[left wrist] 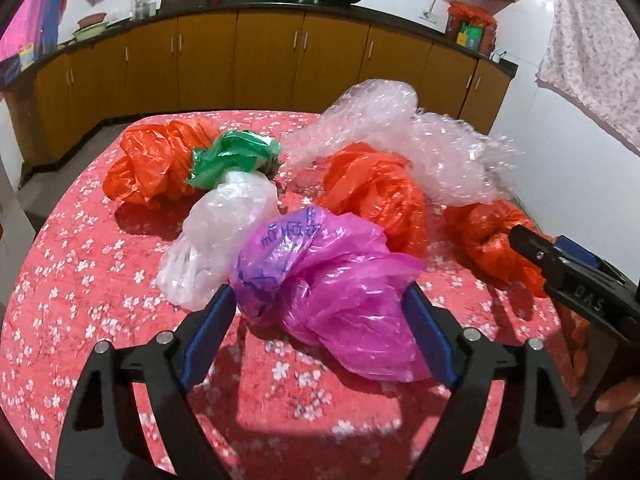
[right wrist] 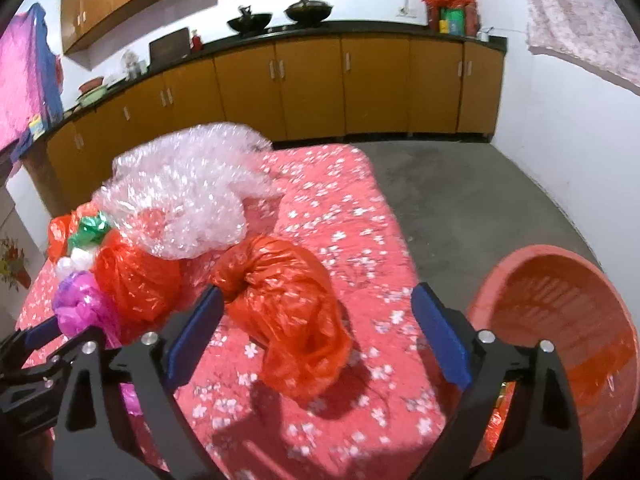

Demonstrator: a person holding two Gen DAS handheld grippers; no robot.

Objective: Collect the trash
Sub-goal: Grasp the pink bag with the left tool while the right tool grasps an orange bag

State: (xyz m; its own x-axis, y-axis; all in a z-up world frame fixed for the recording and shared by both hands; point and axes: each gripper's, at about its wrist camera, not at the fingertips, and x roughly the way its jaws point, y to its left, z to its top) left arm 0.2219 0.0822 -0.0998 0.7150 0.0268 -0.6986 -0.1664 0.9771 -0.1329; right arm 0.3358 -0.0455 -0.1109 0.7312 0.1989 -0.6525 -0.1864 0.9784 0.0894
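Tablecloth (left wrist: 80, 280) holds crumpled bags, basket (right wrist: 560, 320) waiting near right. Step looks like the grab: left gripper (left wrist: 320, 320) straddles the pink bag (left wrist: 320, 292), right gripper (right wrist: 316, 328) the orange bag (right wrist: 288, 308), both spread, neither pinching. Next, squeeze.

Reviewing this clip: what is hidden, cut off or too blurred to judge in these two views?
- Red basket, right wrist view: bottom and contents cut off by the frame edge and the right gripper.
- Bubble wrap, both views: edges smeared by motion blur.
- Pink bag, left wrist view: blue print too crumpled to read; contact with the left gripper pads unclear.
- Green bag, right wrist view: mostly hidden behind other bags.
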